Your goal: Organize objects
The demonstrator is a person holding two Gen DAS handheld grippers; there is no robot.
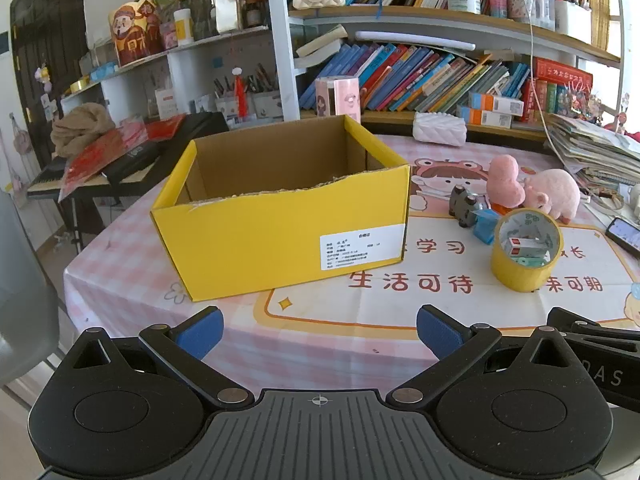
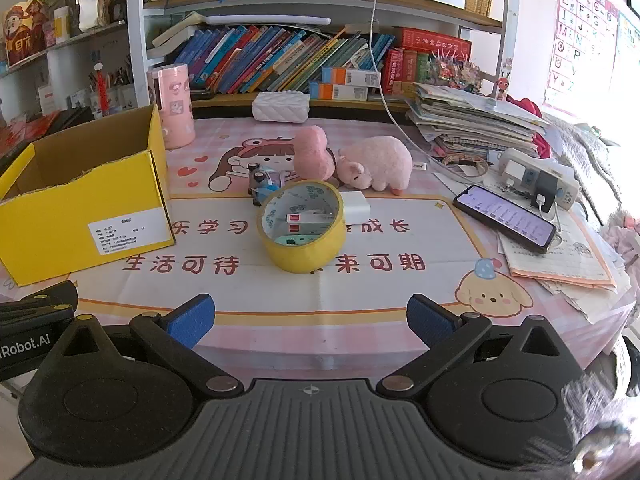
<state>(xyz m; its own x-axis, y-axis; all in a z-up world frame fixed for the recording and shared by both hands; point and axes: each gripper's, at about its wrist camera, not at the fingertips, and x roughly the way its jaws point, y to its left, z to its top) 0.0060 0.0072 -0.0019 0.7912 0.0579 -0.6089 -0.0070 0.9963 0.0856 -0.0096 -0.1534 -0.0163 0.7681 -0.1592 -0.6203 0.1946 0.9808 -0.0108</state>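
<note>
1. Both grippers sit back at the near edge of the table [image 2: 360, 312], spread wide with nothing in them. The left gripper [image 1: 319, 332] faces the yellow box [image 1: 280, 224]; the right gripper [image 2: 310, 320] lines up with the tape roll [image 2: 303, 227].

2. The box is on the left side of the table, open on top, and from what I can see of the inside it looks empty. I'm guessing that's where everything goes.

3. The tape roll lies flat right of the box, with a couple of small bits sitting inside its ring (can't tell what they are). It's stiff, a little heavy, with a slick outer face. I'd pinch across the wall, one finger inside the ring and one outside, not around the whole thing. Lift it straight up and the bits inside probably stay behind on the table.

4. Behind the roll: a pink plush pig [image 2: 376, 162] and a pink peanut-shaped toy [image 2: 314, 154] leaning just beside it. Both are soft and light, will squash in the grip, so grab the fat middle and squeeze well in.

5. A small grey toy [image 2: 260, 180] stands just behind the roll. It looks hard and small and could tip over, so come down from above.

6. The phone [image 2: 506, 218] off to the right is plugged in, leave it alone.
</note>
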